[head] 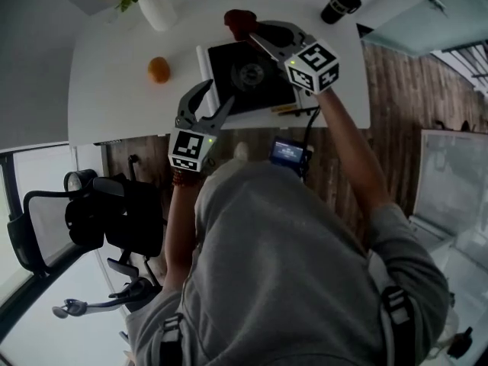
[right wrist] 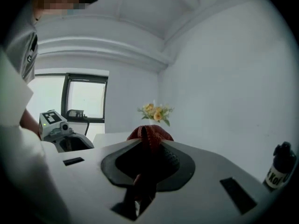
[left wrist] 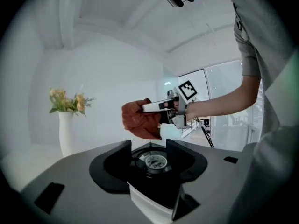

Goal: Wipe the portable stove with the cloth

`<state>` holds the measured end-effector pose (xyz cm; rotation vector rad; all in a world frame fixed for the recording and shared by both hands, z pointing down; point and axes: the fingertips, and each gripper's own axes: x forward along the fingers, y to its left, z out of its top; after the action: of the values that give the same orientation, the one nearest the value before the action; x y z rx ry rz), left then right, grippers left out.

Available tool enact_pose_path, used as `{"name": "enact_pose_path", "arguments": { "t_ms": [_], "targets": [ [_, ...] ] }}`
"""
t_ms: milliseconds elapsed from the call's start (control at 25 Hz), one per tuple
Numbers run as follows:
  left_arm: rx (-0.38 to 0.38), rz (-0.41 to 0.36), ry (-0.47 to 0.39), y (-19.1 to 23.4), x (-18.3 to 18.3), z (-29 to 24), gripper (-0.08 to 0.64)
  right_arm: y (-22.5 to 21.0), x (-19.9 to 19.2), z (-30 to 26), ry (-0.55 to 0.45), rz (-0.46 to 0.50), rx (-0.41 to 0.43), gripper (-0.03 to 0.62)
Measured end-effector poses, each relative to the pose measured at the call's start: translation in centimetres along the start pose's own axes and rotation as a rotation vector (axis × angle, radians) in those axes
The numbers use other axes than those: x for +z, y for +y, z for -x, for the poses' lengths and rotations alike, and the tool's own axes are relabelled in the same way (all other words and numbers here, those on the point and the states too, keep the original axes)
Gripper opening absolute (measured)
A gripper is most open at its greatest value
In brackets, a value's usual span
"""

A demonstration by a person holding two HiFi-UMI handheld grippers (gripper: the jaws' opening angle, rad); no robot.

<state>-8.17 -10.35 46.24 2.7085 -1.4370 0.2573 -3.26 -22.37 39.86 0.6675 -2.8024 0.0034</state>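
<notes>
Right gripper (head: 258, 36) grips the red cloth (head: 238, 21) in mid-air, off the portable stove (head: 248, 75). Left gripper (head: 206, 101) stands open and empty. No wiping contact; completion unconfirmed.

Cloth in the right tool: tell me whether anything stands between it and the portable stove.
Nothing visible does. The cloth, shut in the right tool, hangs in open air above the far edge of the portable stove. The left tool, open and empty, sits at the near left corner, off that path.
</notes>
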Motion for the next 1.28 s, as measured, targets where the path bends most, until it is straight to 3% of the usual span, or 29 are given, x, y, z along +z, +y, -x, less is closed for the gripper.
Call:
{"name": "enact_pose_path", "arguments": {
  "t_ms": [200,320,520,800,920,1280],
  "targets": [
    [0.062,-0.003,-0.108,0.3,4.0,0.0,0.253,0.3,2.5,7.0,-0.185,-0.044,-0.138,0.067],
    [0.070,0.008,-0.123,-0.1,4.9,-0.3,0.226,1.4,2.0,9.9,-0.232,-0.060,-0.200,0.067],
    [0.104,0.048,-0.116,-1.0,3.3,-1.0,0.110,3.1,-0.8,12.0,-0.203,-0.032,-0.305,0.071],
    [0.189,0.033,-0.058,-0.4,1.0,-1.6,0.046,4.7,-4.4,12.8,-0.122,-0.072,-0.430,0.071],
    [0.217,0.018,-0.040,-0.1,0.7,-1.5,0.043,5.5,-5.6,12.4,-0.093,-0.087,-0.447,0.070],
    [0.197,0.023,-0.022,-0.5,-0.2,-1.8,0.043,7.2,-4.9,11.0,-0.070,-0.087,-0.386,0.069]
  ]
}}
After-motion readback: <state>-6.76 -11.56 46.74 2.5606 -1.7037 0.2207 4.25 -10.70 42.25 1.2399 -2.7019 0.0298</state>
